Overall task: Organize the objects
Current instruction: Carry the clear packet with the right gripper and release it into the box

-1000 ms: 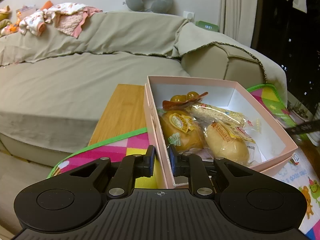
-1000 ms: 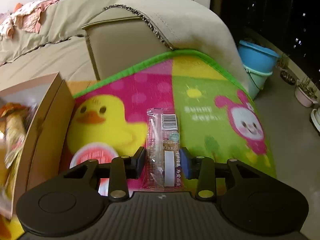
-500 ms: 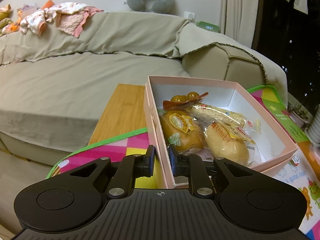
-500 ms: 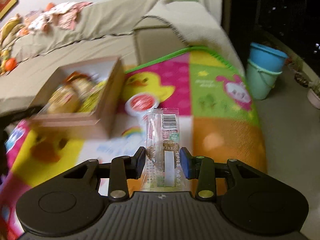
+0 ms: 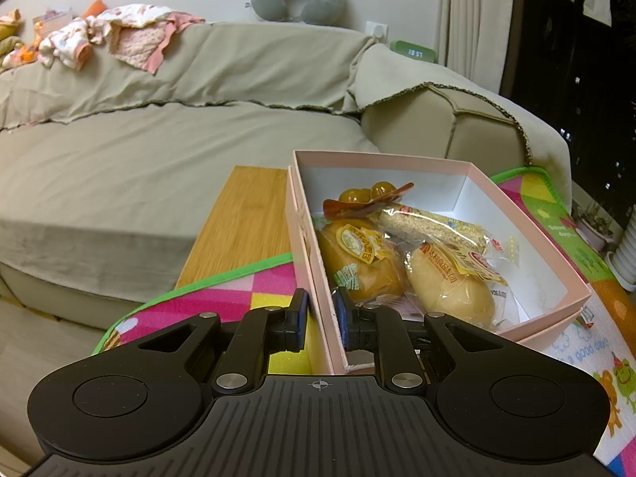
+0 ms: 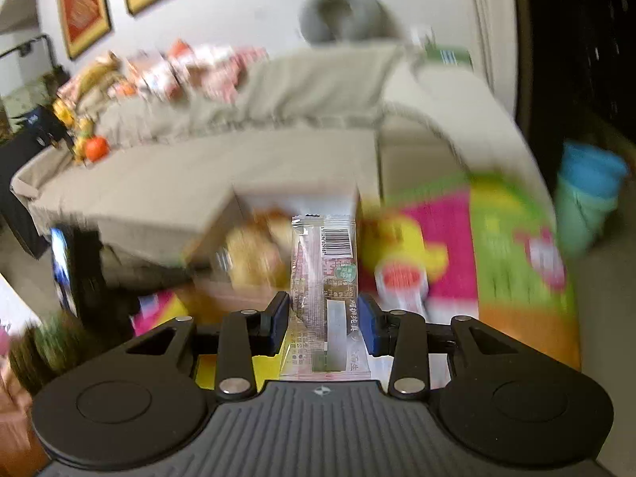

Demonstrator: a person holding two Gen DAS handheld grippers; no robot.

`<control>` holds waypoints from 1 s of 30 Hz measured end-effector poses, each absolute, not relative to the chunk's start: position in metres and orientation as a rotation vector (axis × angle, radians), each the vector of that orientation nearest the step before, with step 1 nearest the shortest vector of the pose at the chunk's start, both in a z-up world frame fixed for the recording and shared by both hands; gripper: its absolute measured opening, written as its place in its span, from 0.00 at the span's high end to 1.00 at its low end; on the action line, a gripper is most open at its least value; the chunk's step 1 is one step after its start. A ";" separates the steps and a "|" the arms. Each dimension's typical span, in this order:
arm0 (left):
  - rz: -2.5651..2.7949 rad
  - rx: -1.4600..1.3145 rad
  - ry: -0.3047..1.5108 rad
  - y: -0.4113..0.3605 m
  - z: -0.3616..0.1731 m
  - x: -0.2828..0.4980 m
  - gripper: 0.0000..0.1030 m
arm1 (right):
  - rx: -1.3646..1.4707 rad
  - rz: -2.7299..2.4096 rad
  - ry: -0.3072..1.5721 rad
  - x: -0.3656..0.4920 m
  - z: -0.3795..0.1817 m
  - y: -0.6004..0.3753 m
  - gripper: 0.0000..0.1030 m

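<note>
Snack packet: a clear wrapped packet (image 6: pixel 324 298) with a barcode and printed label stands lengthwise between the jaws of the right gripper (image 6: pixel 322 324), pinched at its lower half, its top end free and pointing toward the box.
Right gripper: narrow, clamped on the packet; the blurred room behind suggests it is being carried.
Pink box: the open cardboard box (image 5: pixel 528 214) sits on the colourful play mat (image 5: pixel 238 298), partly over a bamboo board (image 5: pixel 242 222); it already holds two wrapped yellow buns (image 5: pixel 357 258), a sesame bar (image 5: pixel 433 226) and an orange candy pack (image 5: pixel 365 198).
Left gripper: the left gripper (image 5: pixel 321 320) is nearly closed on the box's near left wall, one pad outside, one inside, steadying it.
Step in hand: likely bringing the packet to the box.
Next move: it calls for lining the packet up over the free white floor at the box's right side, lowering it past the rim, then releasing.
Surroundings: a covered sofa (image 5: pixel 159 139) behind, a cup-shaped item (image 6: pixel 401 282) remaining on the mat, blue buckets (image 6: pixel 588 194) at the right.
</note>
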State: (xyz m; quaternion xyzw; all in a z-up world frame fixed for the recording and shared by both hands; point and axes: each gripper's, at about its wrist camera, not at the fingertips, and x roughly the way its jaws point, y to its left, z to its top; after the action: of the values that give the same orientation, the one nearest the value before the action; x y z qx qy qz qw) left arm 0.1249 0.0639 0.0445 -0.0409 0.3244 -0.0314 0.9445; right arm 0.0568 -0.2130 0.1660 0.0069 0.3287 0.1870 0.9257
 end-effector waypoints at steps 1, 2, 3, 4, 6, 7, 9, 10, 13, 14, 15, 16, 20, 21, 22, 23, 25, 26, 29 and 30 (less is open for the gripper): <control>-0.064 -0.084 0.661 0.064 0.044 0.125 0.83 | 0.000 0.393 0.644 0.062 0.175 -0.208 0.64; -0.066 -0.086 0.660 0.064 0.045 0.125 0.83 | -0.014 0.400 0.615 0.068 0.185 -0.202 0.64; -0.067 -0.088 0.660 0.064 0.045 0.125 0.82 | -0.024 0.404 0.597 0.075 0.191 -0.197 0.64; -0.068 -0.089 0.659 0.064 0.044 0.125 0.82 | -0.032 0.407 0.582 0.083 0.198 -0.191 0.64; -0.068 -0.090 0.658 0.063 0.044 0.125 0.82 | -0.048 0.412 0.565 0.100 0.207 -0.180 0.64; -0.069 -0.090 0.659 0.064 0.044 0.125 0.82 | -0.057 0.410 0.561 0.110 0.211 -0.174 0.64; -0.069 -0.091 0.658 0.064 0.044 0.125 0.82 | -0.086 0.405 0.558 0.127 0.213 -0.163 0.64; -0.069 -0.091 0.658 0.064 0.044 0.125 0.82 | -0.098 0.401 0.563 0.137 0.213 -0.158 0.64; -0.073 -0.095 0.656 0.064 0.044 0.125 0.82 | -0.090 0.403 0.620 0.166 0.206 -0.146 0.64; -0.074 -0.096 0.655 0.064 0.044 0.125 0.82 | -0.092 0.394 0.630 0.175 0.203 -0.142 0.64; -0.075 -0.096 0.655 0.064 0.044 0.125 0.82 | -0.107 0.385 0.630 0.181 0.199 -0.138 0.63; -0.076 -0.098 0.655 0.065 0.043 0.124 0.82 | -0.120 0.374 0.627 0.187 0.194 -0.134 0.62; -0.083 -0.099 0.654 0.066 0.043 0.124 0.81 | -0.099 0.367 0.655 0.200 0.179 -0.131 0.55; -0.083 -0.100 0.654 0.066 0.043 0.124 0.81 | -0.084 0.373 0.662 0.200 0.177 -0.132 0.52; -0.084 -0.101 0.654 0.066 0.043 0.124 0.81 | -0.073 0.375 0.668 0.200 0.175 -0.135 0.51; -0.084 -0.101 0.653 0.067 0.043 0.123 0.81 | -0.067 0.372 0.672 0.201 0.173 -0.138 0.51; -0.083 -0.102 0.652 0.066 0.043 0.123 0.81 | -0.059 0.363 0.679 0.200 0.170 -0.144 0.50; -0.083 -0.103 0.652 0.066 0.043 0.123 0.81 | -0.052 0.357 0.684 0.202 0.168 -0.150 0.49; -0.082 -0.104 0.652 0.066 0.043 0.123 0.81 | -0.028 0.341 0.702 0.201 0.162 -0.166 0.47; -0.082 -0.104 0.652 0.066 0.043 0.123 0.81 | -0.023 0.330 0.708 0.200 0.159 -0.172 0.46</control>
State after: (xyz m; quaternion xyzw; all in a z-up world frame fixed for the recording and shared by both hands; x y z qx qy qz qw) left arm 0.1232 0.0662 0.0426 -0.0510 0.3200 -0.0402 0.9452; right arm 0.1996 -0.1725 0.1588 -0.0112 0.3449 0.1610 0.9247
